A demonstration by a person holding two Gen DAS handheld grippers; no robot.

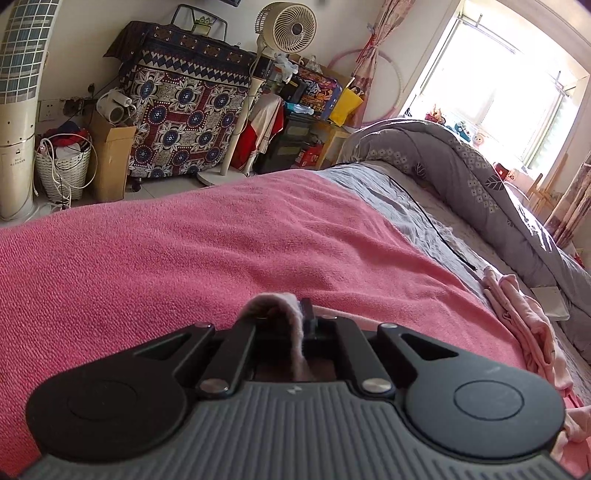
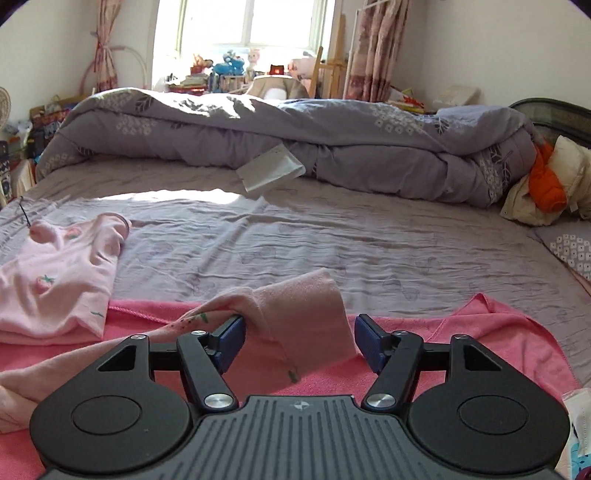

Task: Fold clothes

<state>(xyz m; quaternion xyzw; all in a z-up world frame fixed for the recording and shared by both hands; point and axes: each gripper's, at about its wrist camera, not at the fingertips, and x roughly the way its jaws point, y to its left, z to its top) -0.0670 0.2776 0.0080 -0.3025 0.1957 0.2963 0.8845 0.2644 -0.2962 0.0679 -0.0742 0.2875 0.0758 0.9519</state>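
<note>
In the left wrist view my left gripper point(image 1: 291, 314) is shut on a fold of pale pink fabric point(image 1: 284, 301), low over the pink towel point(image 1: 184, 251) spread on the bed. In the right wrist view my right gripper point(image 2: 300, 343) stands open. A flap of the pale pink garment point(image 2: 306, 310) rises between its blue pads point(image 2: 232, 339); the cloth lies against the left pad and is apart from the right one. The rest of this garment trails off to the lower left. A folded pink strawberry-print shirt point(image 2: 55, 280) lies at the left, partly on the towel.
A rolled grey duvet point(image 2: 295, 140) runs along the far side of the bed, with a white packet point(image 2: 269, 170) against it. Orange and cream clothes point(image 2: 546, 181) lie at the right. A black cable point(image 1: 436, 229) crosses the grey sheet. Beyond the bed stand a fan point(image 1: 284, 26) and laundry basket point(image 1: 62, 166).
</note>
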